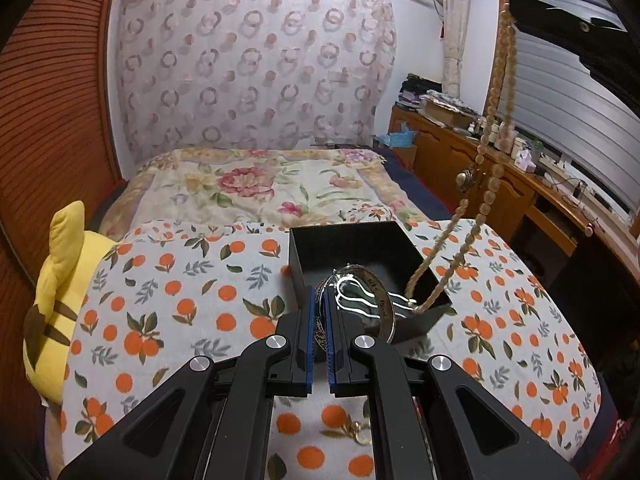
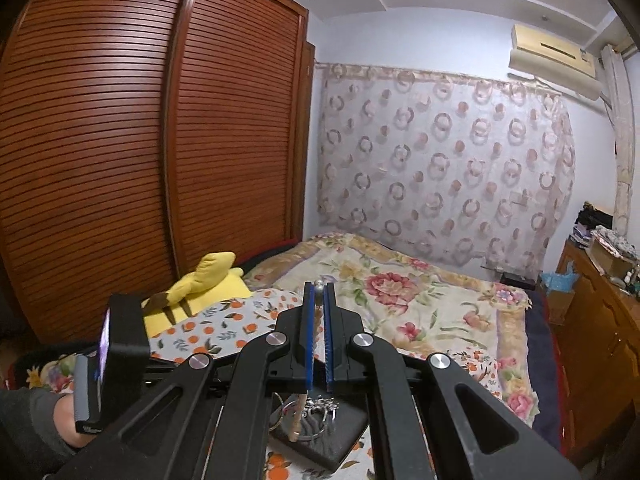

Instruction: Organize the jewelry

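Left wrist view: left hand-held gripper (image 1: 320, 300) clamped on a patterned bangle (image 1: 323, 330), blue pads (image 1: 307, 340) pressed to both sides of it. Just ahead of the fingertips and slightly right, a black box (image 1: 304, 256), lid off, resting on a bed cover (image 1: 180, 292) printed with oranges. Inside the box near its right front corner, a wide silver bangle (image 1: 382, 300) standing on edge beside silver-rimmed pieces. Up and to the right of this gripper, a beaded necklace (image 1: 494, 92) hanging from the right hand-held gripper (image 1: 520, 4), its lower loop trailing down into the box. Small gold piece (image 1: 356, 432) on the cover under the gripper arms. Yellow plush toy (image 1: 52, 312) far left at the bed's edge; floral blanket (image 1: 256, 188) beyond the box.

Right wrist view: right hand-held gripper (image 2: 319, 292) pinched shut on the necklace (image 2: 319, 312), one silvery bead poking out at the fingertips, strand dropping below the arms toward the box (image 2: 336, 444) directly beneath. Left of and below it, the left gripper's body, held by a hand (image 2: 60, 420).
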`<state>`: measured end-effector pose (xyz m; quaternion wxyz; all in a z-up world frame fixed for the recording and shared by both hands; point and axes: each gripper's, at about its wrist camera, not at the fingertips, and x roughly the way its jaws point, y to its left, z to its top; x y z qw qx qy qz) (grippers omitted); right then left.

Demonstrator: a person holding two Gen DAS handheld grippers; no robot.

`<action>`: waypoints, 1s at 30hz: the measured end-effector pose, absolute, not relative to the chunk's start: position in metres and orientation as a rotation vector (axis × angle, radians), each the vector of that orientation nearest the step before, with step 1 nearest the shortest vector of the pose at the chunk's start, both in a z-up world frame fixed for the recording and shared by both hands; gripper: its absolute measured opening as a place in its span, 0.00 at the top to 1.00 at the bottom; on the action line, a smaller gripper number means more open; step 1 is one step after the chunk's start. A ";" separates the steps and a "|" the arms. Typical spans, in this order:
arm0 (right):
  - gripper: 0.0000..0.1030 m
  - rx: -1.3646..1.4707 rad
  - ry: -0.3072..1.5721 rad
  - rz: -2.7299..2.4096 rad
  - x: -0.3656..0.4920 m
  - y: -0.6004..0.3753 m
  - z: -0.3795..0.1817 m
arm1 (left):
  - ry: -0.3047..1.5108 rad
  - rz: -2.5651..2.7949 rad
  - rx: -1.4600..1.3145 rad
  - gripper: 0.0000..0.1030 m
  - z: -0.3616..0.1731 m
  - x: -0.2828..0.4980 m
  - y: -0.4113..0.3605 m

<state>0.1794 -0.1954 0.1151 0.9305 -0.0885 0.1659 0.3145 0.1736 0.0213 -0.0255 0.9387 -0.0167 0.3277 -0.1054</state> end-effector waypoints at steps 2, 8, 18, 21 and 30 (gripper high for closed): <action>0.95 -0.176 0.352 0.633 0.189 -0.194 0.112 | 0.673 -0.214 -0.040 0.97 -0.028 0.180 0.021; 0.95 -0.195 0.441 0.592 0.220 -0.189 0.077 | 0.686 -0.216 -0.043 0.96 -0.034 0.196 0.016; 0.91 -0.142 0.664 0.590 0.250 -0.184 -0.020 | 0.711 -0.211 -0.031 0.96 -0.046 0.216 0.005; 0.74 -0.127 0.689 0.591 0.251 -0.187 -0.030 | 0.716 -0.208 -0.030 0.96 -0.048 0.221 0.003; 0.70 -0.110 0.684 0.593 0.230 -0.215 -0.033 | 0.696 -0.224 -0.033 0.99 -0.040 0.225 -0.005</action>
